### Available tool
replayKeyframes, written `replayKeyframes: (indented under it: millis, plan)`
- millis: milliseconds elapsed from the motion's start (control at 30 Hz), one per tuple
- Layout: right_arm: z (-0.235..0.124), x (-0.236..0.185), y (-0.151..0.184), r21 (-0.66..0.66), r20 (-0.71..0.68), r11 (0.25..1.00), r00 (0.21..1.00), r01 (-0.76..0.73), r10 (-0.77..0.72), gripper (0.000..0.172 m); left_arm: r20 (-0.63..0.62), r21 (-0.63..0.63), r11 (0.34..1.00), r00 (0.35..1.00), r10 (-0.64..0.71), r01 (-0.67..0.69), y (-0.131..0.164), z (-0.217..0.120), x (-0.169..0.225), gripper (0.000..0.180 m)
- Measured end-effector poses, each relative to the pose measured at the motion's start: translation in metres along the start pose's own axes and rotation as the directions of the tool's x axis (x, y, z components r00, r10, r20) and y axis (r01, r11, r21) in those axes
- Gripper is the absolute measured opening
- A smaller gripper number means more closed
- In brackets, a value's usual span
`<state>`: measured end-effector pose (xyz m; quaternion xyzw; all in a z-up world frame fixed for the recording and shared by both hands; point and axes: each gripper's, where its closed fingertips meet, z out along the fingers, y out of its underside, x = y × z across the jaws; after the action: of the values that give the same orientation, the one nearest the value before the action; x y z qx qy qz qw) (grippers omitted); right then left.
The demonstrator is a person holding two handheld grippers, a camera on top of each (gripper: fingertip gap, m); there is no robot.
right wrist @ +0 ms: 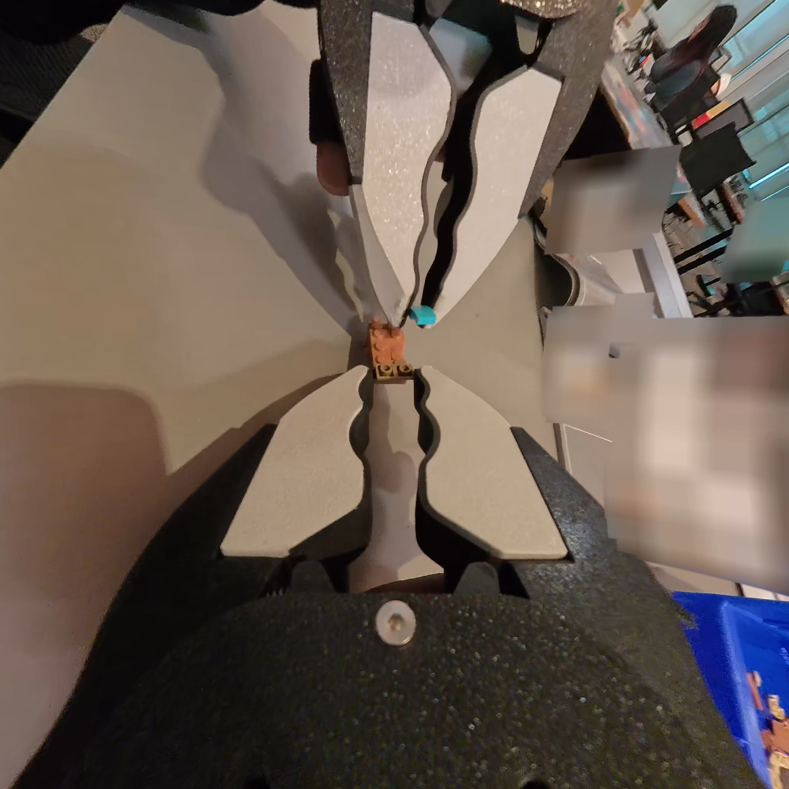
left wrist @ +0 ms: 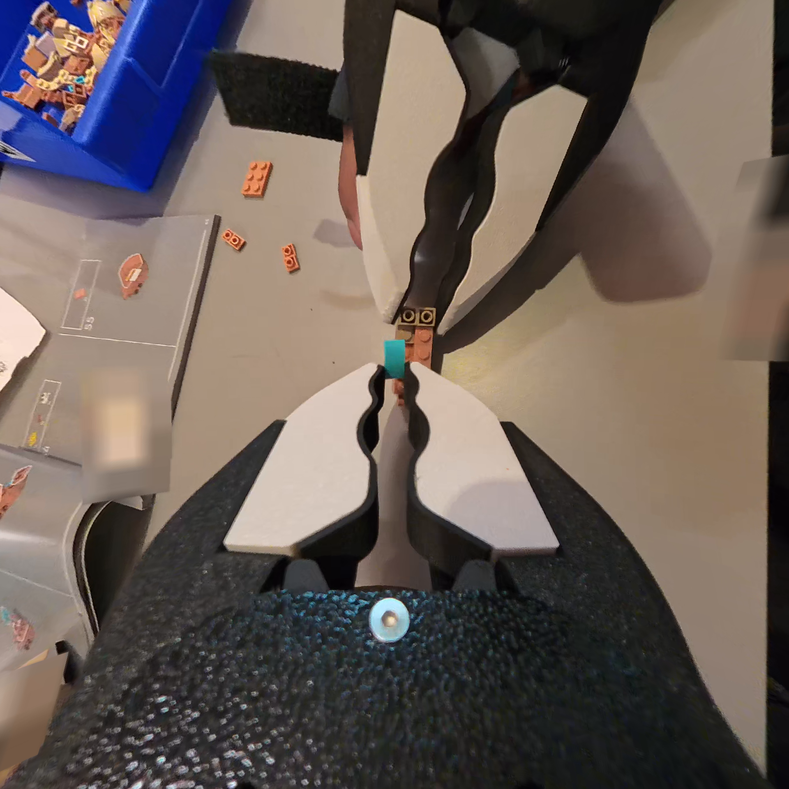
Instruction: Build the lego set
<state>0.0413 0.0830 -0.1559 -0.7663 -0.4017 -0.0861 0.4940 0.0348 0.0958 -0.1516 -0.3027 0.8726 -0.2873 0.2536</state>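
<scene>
Left wrist view shows the left gripper (left wrist: 393,370) pinching a small teal piece (left wrist: 393,357) at its fingertips, poised just above the near end of a brown-and-tan brick assembly (left wrist: 420,341). Opposite it, the right gripper (right wrist: 393,375) clamps that assembly's tan end (right wrist: 393,370), apparently steadying it on the grey table (left wrist: 555,427); loose orange plates (left wrist: 257,178) lie off to the left gripper's left.

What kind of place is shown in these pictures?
Probably a workbench in a shared office or lab: a grey table with loose toy bricks, a blue parts bin, and desks and chairs behind.
</scene>
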Motion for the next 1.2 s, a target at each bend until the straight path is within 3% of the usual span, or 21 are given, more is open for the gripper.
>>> replayKeyframes:
  millis: [200,767,967,1200]
  plan:
    - [0.002,-0.001,0.004,-0.031,0.081,0.995,0.992,-0.099,0.101,0.018,-0.042,0.045,0.998,0.999,-0.030,0.032,0.003,0.001,-0.002,0.008]
    - [0.007,-0.002,0.012,-0.113,0.177,0.962,0.947,-0.250,0.267,0.019,-0.067,0.011,0.999,0.997,-0.038,0.038,0.008,0.009,0.001,0.007]
    - [0.004,-0.001,0.007,-0.068,0.112,0.985,0.980,-0.159,0.166,0.018,-0.050,-0.008,1.000,0.998,-0.030,0.029,0.007,0.006,0.000,0.008]
    - [0.003,-0.003,0.000,-0.037,0.016,0.999,1.000,0.014,-0.014,0.018,-0.050,-0.121,0.993,0.999,-0.001,-0.005,0.000,-0.002,0.005,0.008]
